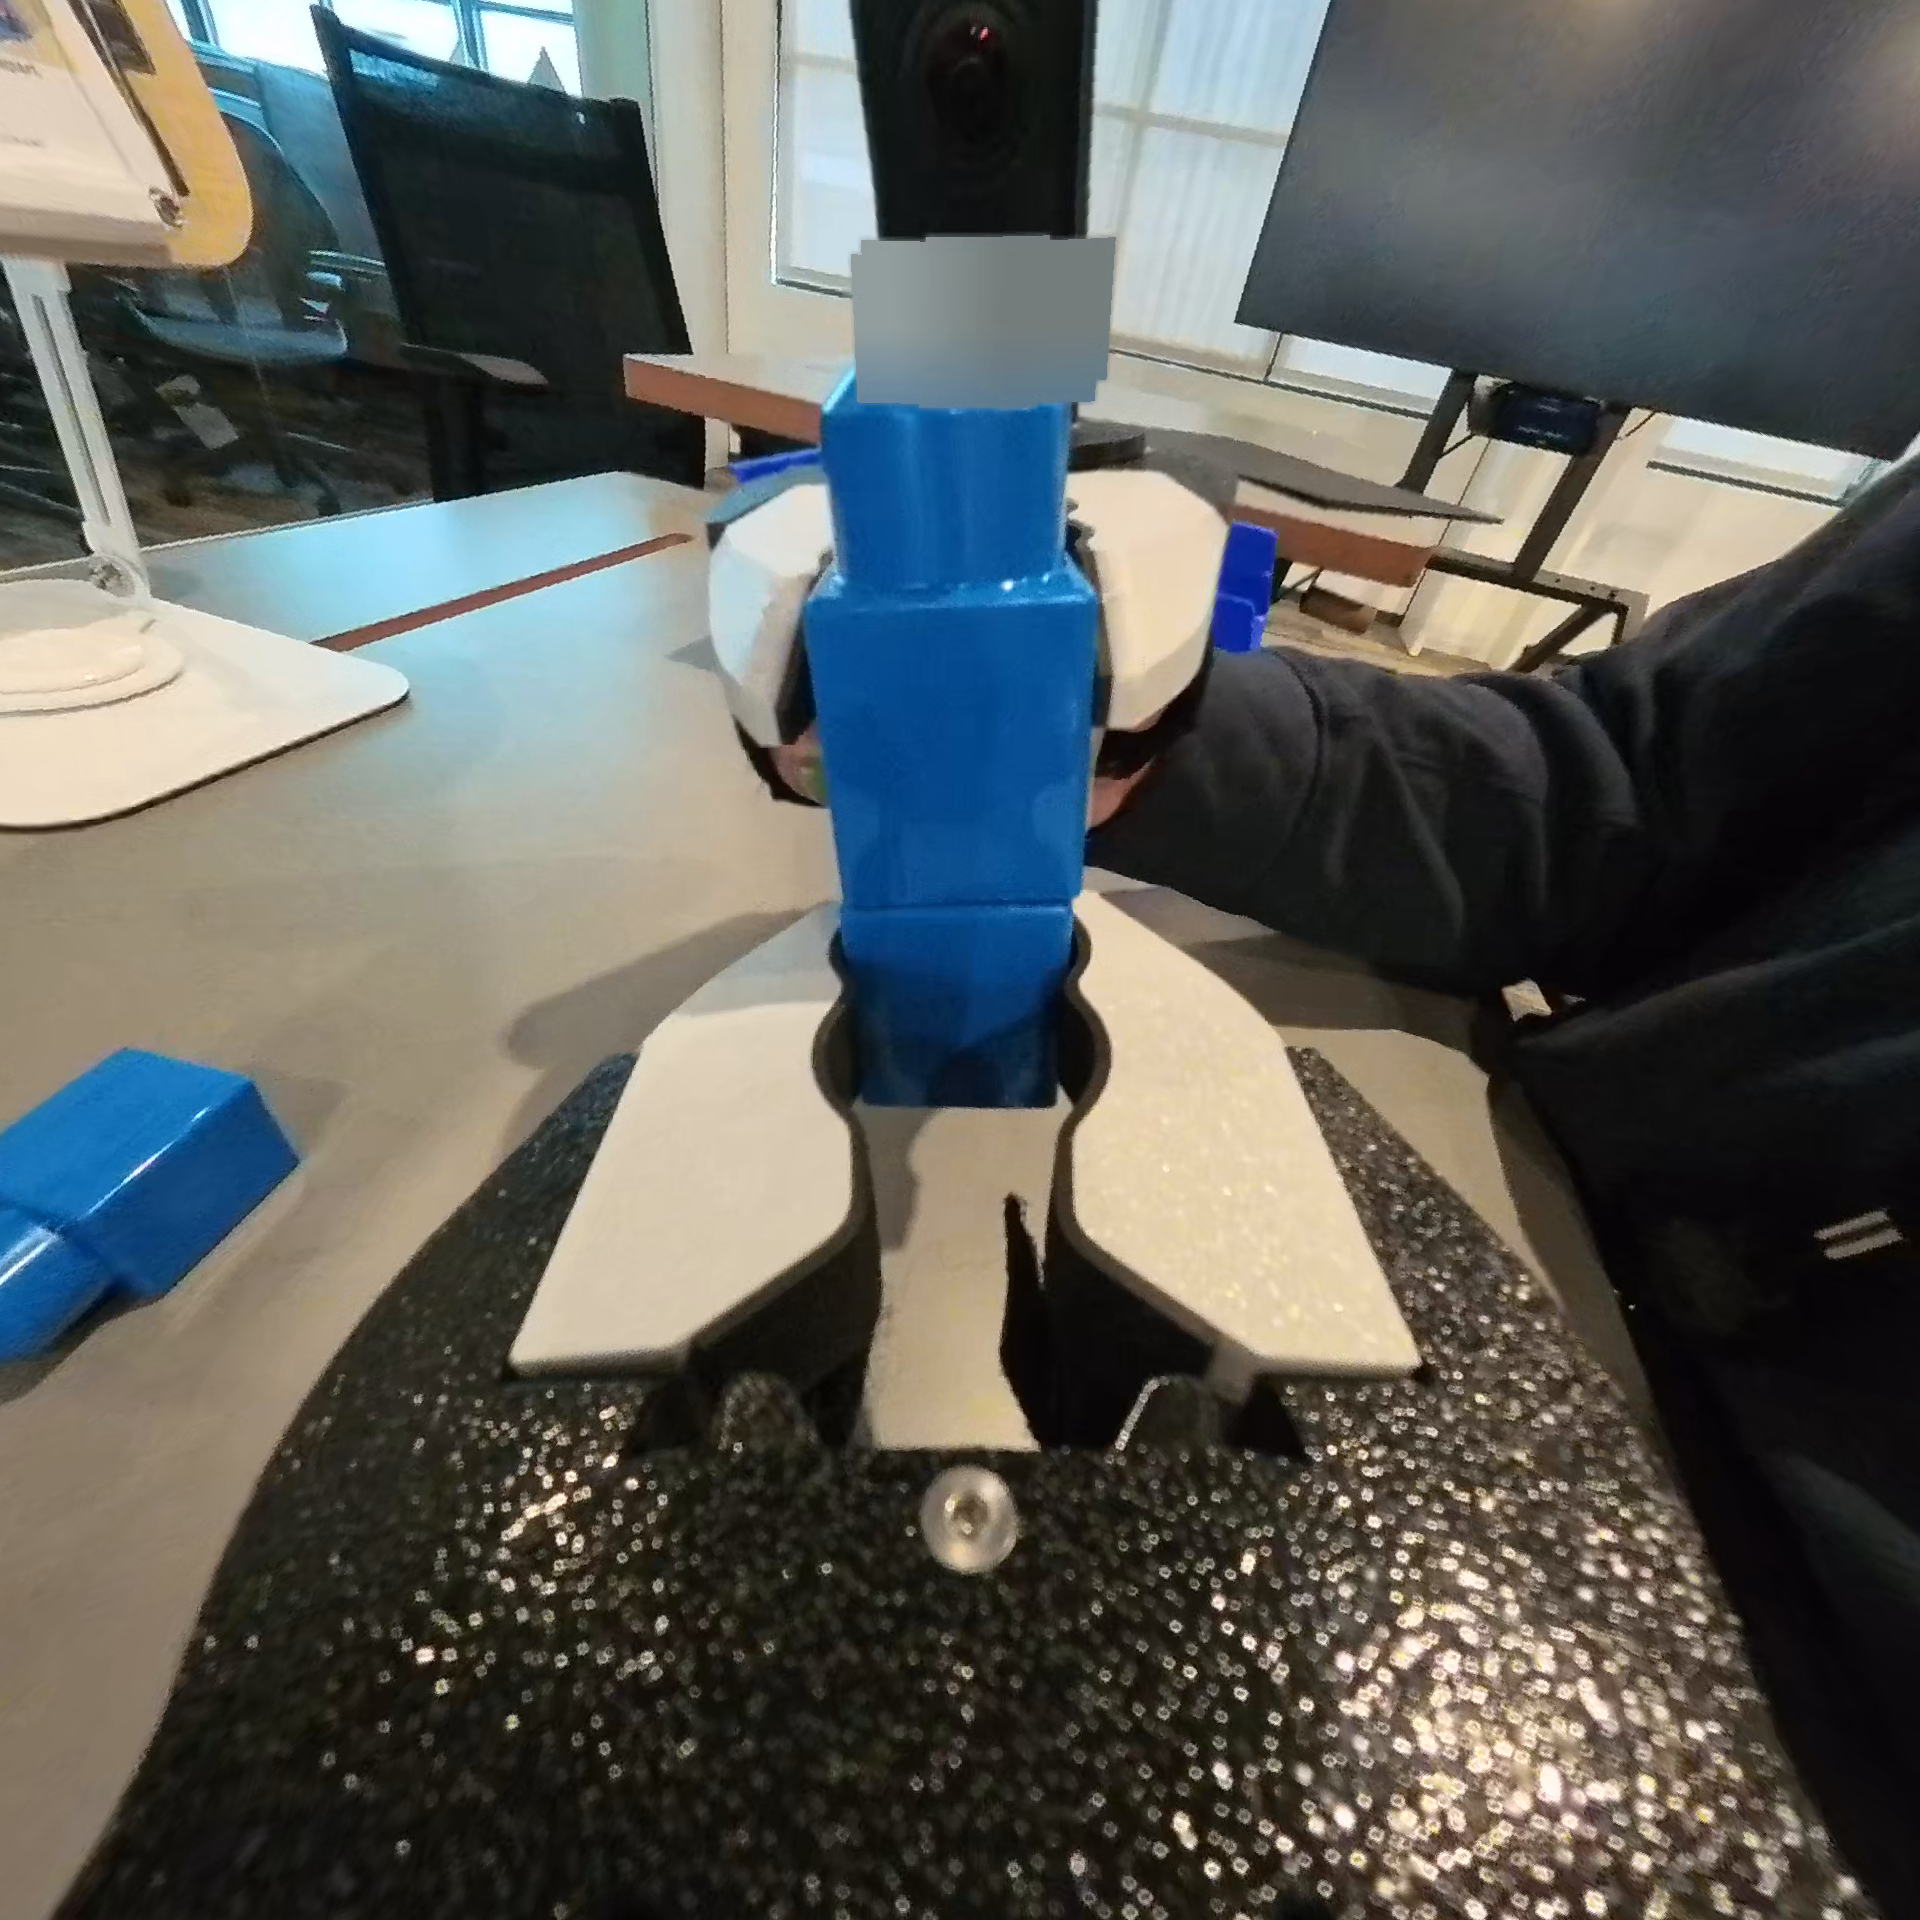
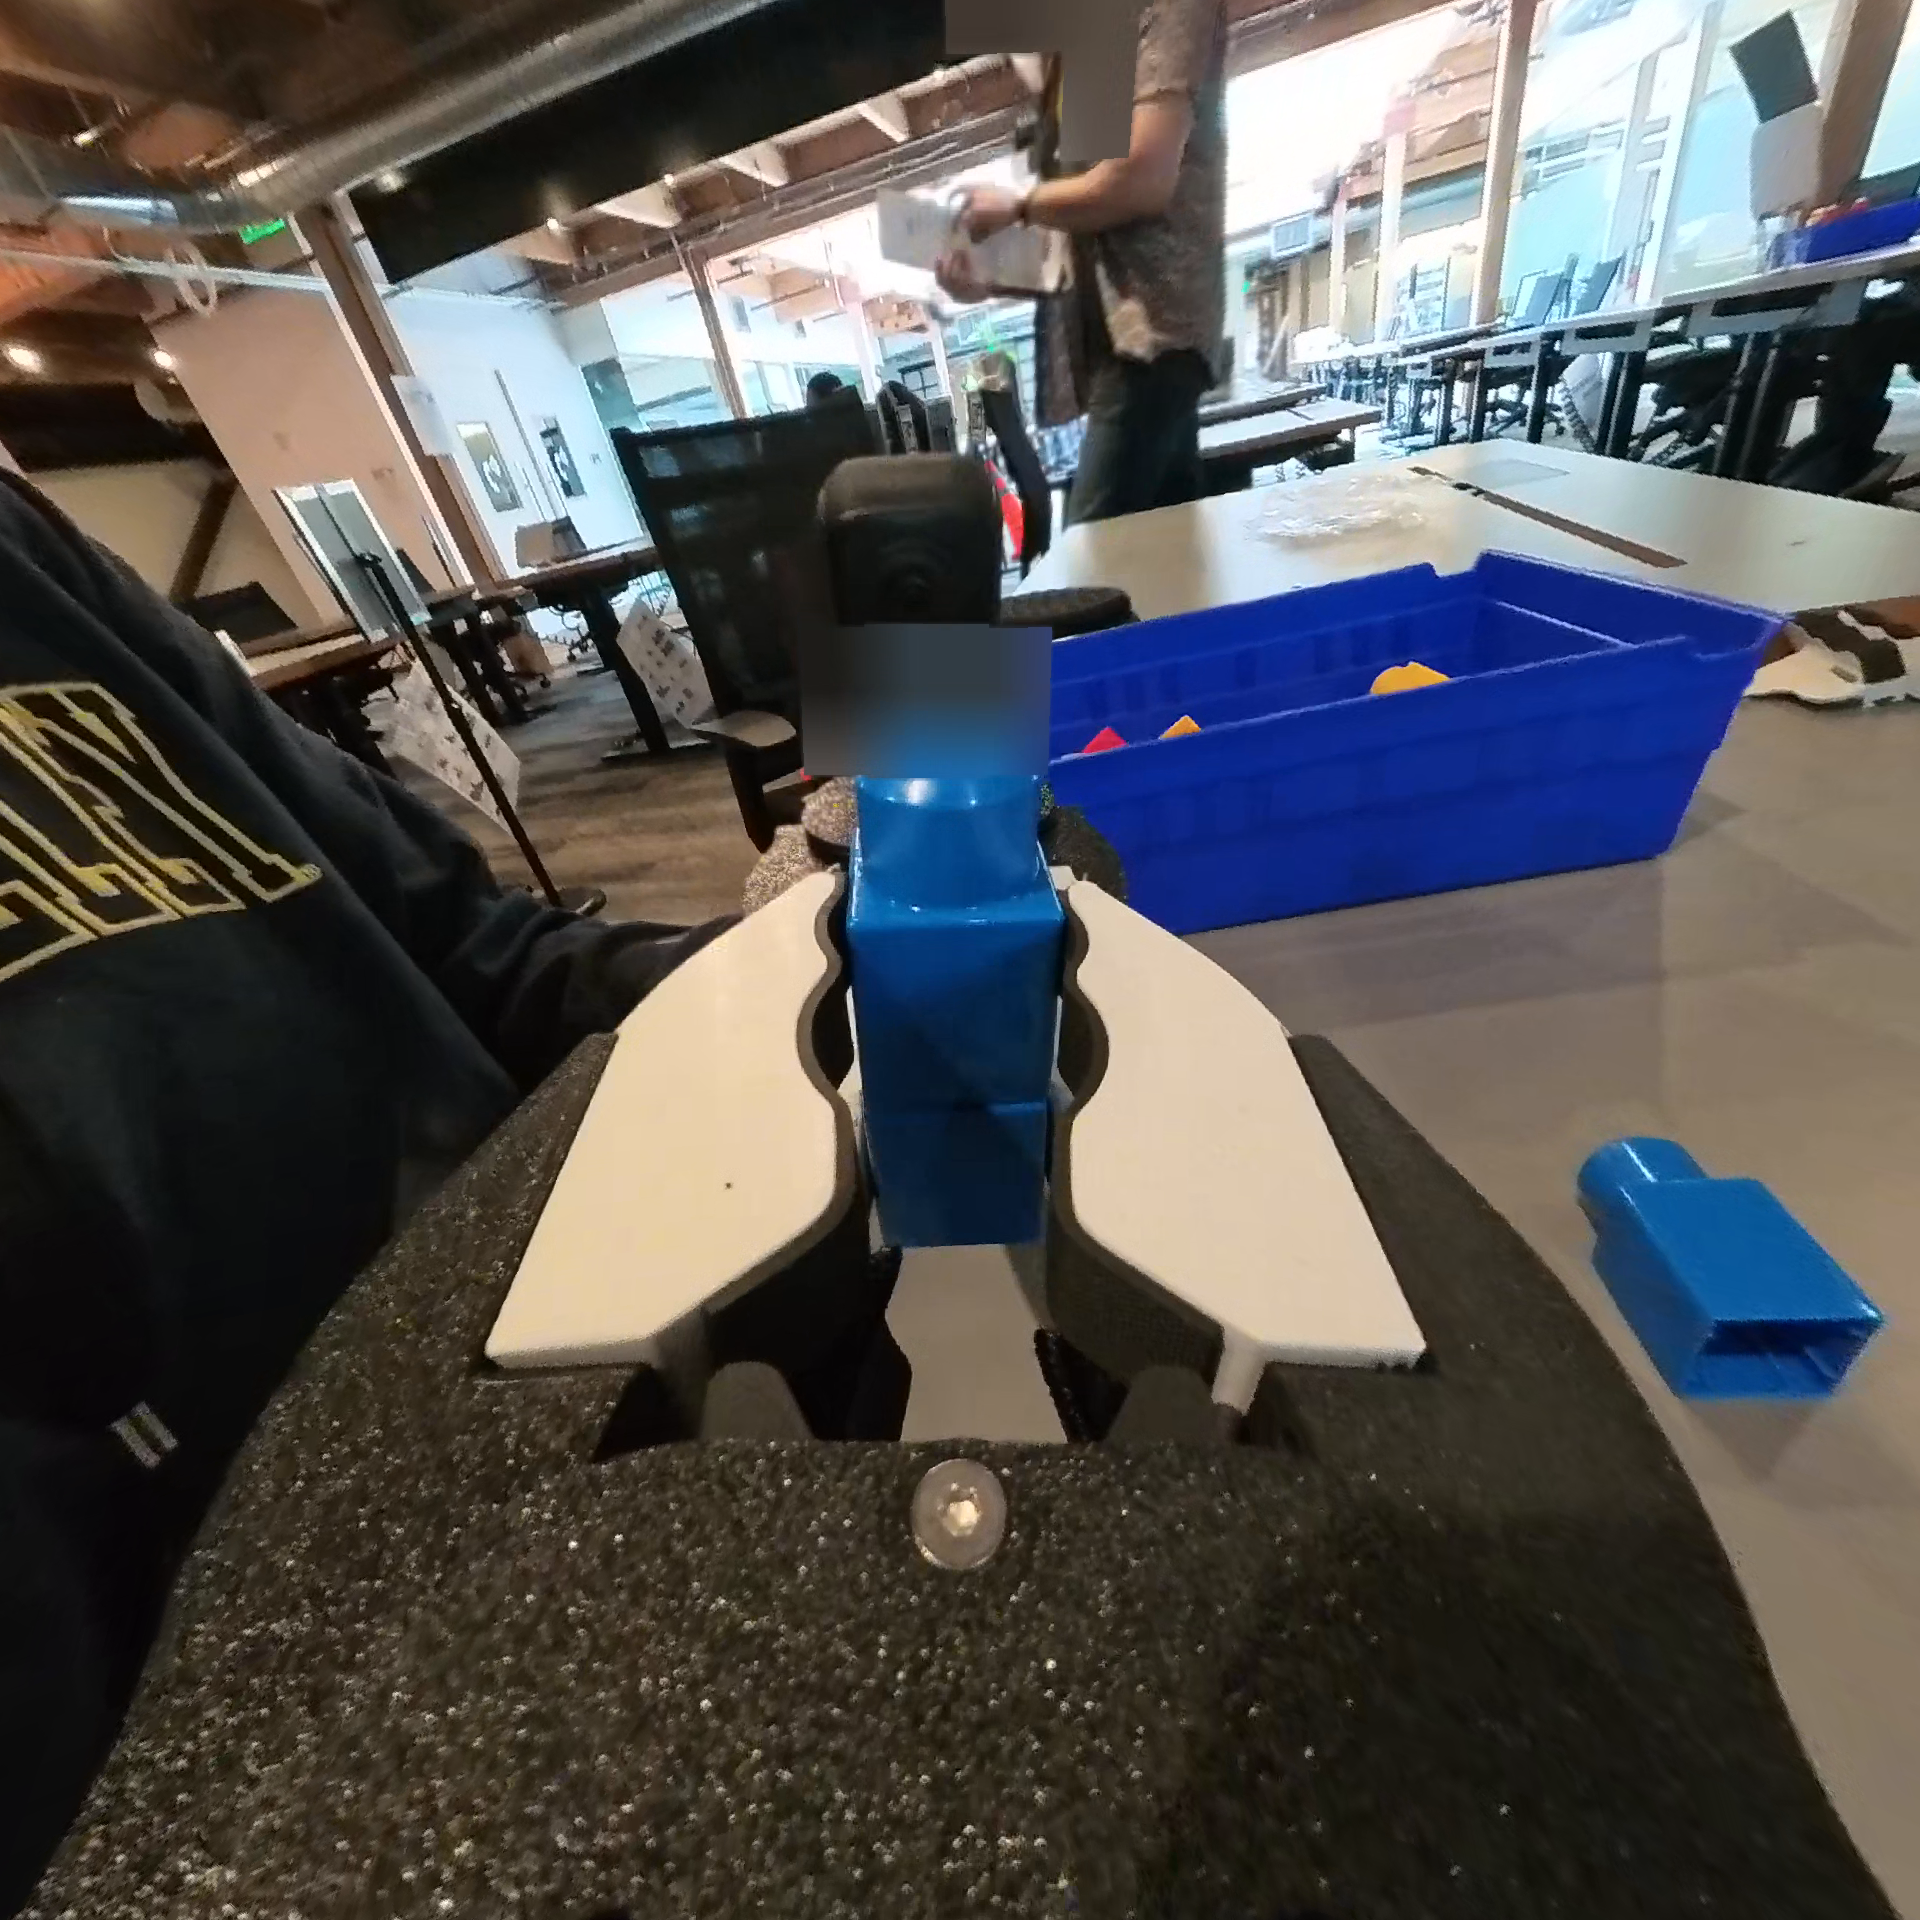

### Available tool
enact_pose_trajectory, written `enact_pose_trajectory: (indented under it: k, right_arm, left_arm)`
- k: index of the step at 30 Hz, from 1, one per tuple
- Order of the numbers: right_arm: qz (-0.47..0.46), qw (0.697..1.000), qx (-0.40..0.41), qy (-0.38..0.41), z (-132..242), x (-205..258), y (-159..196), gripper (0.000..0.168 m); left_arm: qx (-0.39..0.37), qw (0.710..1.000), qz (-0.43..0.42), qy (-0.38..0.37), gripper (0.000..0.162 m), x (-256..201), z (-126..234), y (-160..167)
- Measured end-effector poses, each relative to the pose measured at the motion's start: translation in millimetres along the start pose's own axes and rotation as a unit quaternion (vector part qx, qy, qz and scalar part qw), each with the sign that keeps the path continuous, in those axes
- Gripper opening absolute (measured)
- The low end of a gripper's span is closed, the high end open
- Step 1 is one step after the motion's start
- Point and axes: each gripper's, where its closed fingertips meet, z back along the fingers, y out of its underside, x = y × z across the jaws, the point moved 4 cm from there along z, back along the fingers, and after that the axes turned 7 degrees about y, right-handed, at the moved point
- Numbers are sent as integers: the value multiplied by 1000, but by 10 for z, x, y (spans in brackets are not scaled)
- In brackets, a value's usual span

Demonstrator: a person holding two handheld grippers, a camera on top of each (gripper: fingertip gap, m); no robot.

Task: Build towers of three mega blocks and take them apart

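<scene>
- Blue stack of joined blocks is held off the grey counter, spanning the gap between the two grippers, with its long axis along the line from one gripper to the other
- Left gripper points forward, roughly level, its white fingers clenched on the near block of the stack; in its view the stack runs straight away from the camera
- Right gripper faces the left one head-on; its white fingers are clamped on the opposite end of the same stack, with a stud end pointing away from its camera toward the other gripper
- In the left view the right gripper's fingers show at the far end, pressed on both sides of the stack, with a dark sleeve reaching in from the right behind it
- How many blocks make up the stack is hard to tell; a seam between two shows in each view, and a blurred patch covers the far end
- A loose block lies on its side on the counter to the right of the right gripper, stud pointing away, hollow end toward the camera; the left view shows a blue block lying at lower left
- Blue bin sits farther back on the counter, well apart from the stack, with yellow and red pieces inside
</scene>
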Motion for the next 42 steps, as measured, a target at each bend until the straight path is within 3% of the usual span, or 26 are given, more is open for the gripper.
enact_pose_trajectory:
  k: [12, 15, 18, 20, 22, 26, 29, 39, 40, 42]
  right_arm:
    - [17, 1000, -5, 21, 17, 17, 79, 37]
    - [49, 998, -38, 24, 50, 37, 50, 38]
    - [20, 991, -124, 44, 320, -145, -184, 50]
    - [48, 990, -62, 119, 411, -462, -141, 51]
    - [74, 981, 58, 168, 342, -775, -9, 57]
    - [116, 935, 288, 172, 6, -1240, 177, 61]
    - [136, 894, 399, 151, -245, -1473, 288, 60]
    - [132, 803, 569, 114, -483, -1724, 775, 60]
    - [130, 798, 578, 111, -478, -1723, 800, 58]
    - [124, 795, 584, 107, -469, -1718, 816, 37]
  left_arm:
    - [7, 1000, 5, 16, 34, -13, -46, 68]
    - [0, 1000, 1, 24, 35, -8, -34, 64]
    - [-18, 1000, 12, -10, 35, 91, 61, 62]
    - [-47, 998, 27, -43, 35, 192, 199, 43]
    - [-71, 994, 49, -61, 35, 280, 314, 33]
    - [-73, 993, 64, -72, 35, 346, 364, 56]
    - [-47, 994, 48, -84, 35, 345, 324, 97]
    - [-52, 993, 49, -96, 35, 386, 341, 92]
    - [-50, 993, 50, -96, 35, 389, 334, 95]
    - [-49, 993, 50, -96, 35, 392, 330, 100]
